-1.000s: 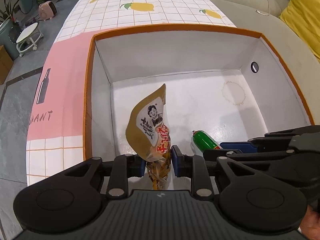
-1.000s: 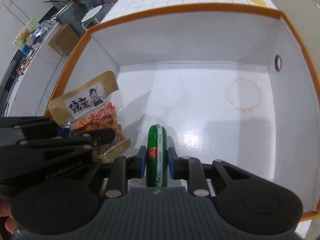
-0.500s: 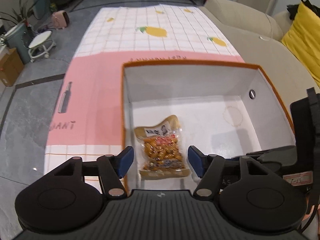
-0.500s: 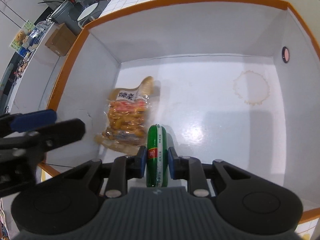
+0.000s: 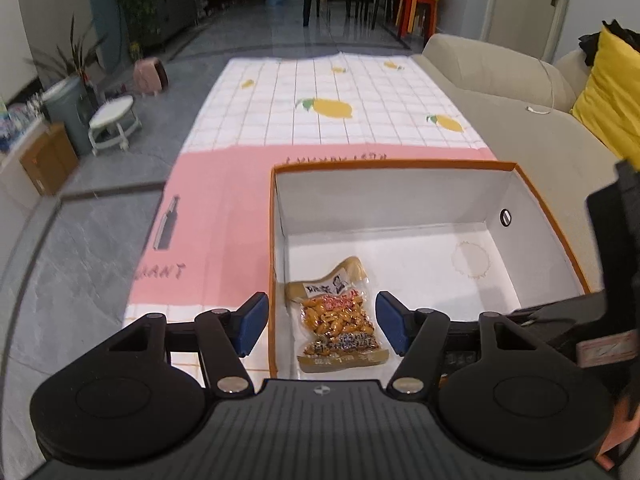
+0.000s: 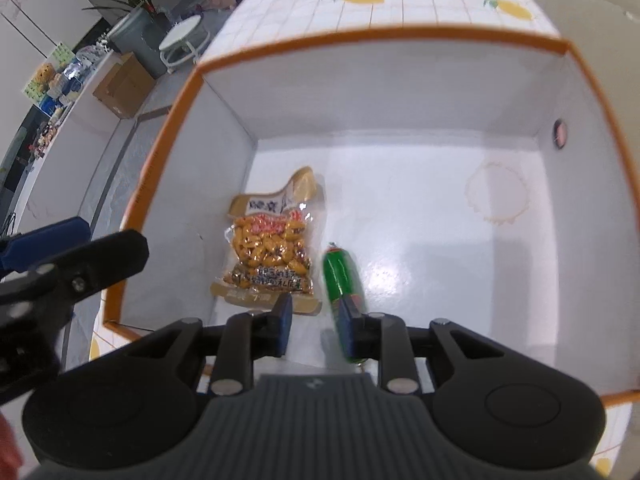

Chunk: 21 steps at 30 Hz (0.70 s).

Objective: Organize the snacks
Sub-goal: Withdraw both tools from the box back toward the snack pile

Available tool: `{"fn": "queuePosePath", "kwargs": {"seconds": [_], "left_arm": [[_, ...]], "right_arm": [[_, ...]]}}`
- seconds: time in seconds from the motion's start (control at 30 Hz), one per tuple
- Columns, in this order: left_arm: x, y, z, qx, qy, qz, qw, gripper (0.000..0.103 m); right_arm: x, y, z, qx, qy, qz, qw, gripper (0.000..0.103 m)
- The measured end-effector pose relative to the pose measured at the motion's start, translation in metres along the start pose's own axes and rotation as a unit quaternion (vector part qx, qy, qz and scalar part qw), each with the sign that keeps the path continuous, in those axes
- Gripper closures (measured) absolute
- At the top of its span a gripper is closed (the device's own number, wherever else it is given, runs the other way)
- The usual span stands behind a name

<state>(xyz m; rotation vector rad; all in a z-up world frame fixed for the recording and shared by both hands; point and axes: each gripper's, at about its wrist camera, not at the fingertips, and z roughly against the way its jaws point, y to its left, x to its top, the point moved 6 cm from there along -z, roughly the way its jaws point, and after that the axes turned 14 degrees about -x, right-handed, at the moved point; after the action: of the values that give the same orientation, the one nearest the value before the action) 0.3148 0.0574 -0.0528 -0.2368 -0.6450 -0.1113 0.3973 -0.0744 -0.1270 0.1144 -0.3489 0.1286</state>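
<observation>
Right gripper (image 6: 314,322), nearest the lens: jaws have just been easing apart, a clear gap between the blue pads. The green sausage (image 6: 342,276) lies at the inner face of the right-hand pad, its near end hidden behind that finger (image 6: 348,326). It looks tipped and slightly blurred, so likely just let go and settling on the box floor; whether the pad touches it is hard to tell from this angle. The other pad stands clear of it. Read as a release low inside the box, so the sausage does not drop far or roll.

Left gripper (image 5: 318,324): jaws wide apart, nothing between them, lifted above the box's near left corner. One pad sits outside the orange rim, the other over the interior. It holds nothing.

Peanut packet (image 5: 340,316), just beyond: lies flat on the white floor, label up, close to the left wall and near wall. In the right wrist view it lies just beside the sausage, the two side by side with long axes roughly matching, which suits packing from one corner outward.

Box (image 5: 400,165), orange-edged, white inside: the rest of the floor is bare but for a faint ring stain (image 6: 498,194) toward the far right. A small round hole (image 5: 505,217) shows in the right wall.

Beyond: pink and lemon-print cloth (image 5: 336,96) under the box, beige sofa (image 5: 520,128) to the right.
</observation>
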Motion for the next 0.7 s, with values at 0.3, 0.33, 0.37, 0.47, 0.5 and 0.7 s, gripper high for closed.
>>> {"fn": "queuePosePath", "kwargs": {"seconds": [0.3, 0.33, 0.37, 0.47, 0.5, 0.7], "left_arm": [[-0.022, -0.033, 0.043, -0.014, -0.03, -0.024, 0.9992, 0.03], [-0.026, -0.036, 0.047, -0.017, -0.029, -0.025, 0.9991, 0.03], [-0.03, -0.039, 0.05, -0.018, -0.029, -0.026, 0.9991, 0.03], [-0.044, -0.049, 0.062, -0.022, -0.034, -0.026, 0.9988, 0.03], [-0.048, -0.052, 0.066, -0.026, -0.038, -0.023, 0.9987, 0.03], [-0.081, -0.068, 0.079, -0.026, -0.04, -0.02, 0.9987, 0.03]], "right_arm": [[-0.024, -0.027, 0.078, -0.007, -0.09, 0.004, 0.996, 0.074], [-0.029, -0.031, 0.088, -0.007, -0.098, 0.001, 0.995, 0.071], [-0.035, -0.036, 0.096, -0.006, -0.105, -0.002, 0.994, 0.07], [-0.056, -0.05, 0.118, -0.008, -0.129, -0.013, 0.992, 0.068], [-0.063, -0.055, 0.125, -0.011, -0.135, -0.017, 0.991, 0.067], [-0.115, -0.081, 0.149, -0.029, -0.157, -0.04, 0.986, 0.067]]}}
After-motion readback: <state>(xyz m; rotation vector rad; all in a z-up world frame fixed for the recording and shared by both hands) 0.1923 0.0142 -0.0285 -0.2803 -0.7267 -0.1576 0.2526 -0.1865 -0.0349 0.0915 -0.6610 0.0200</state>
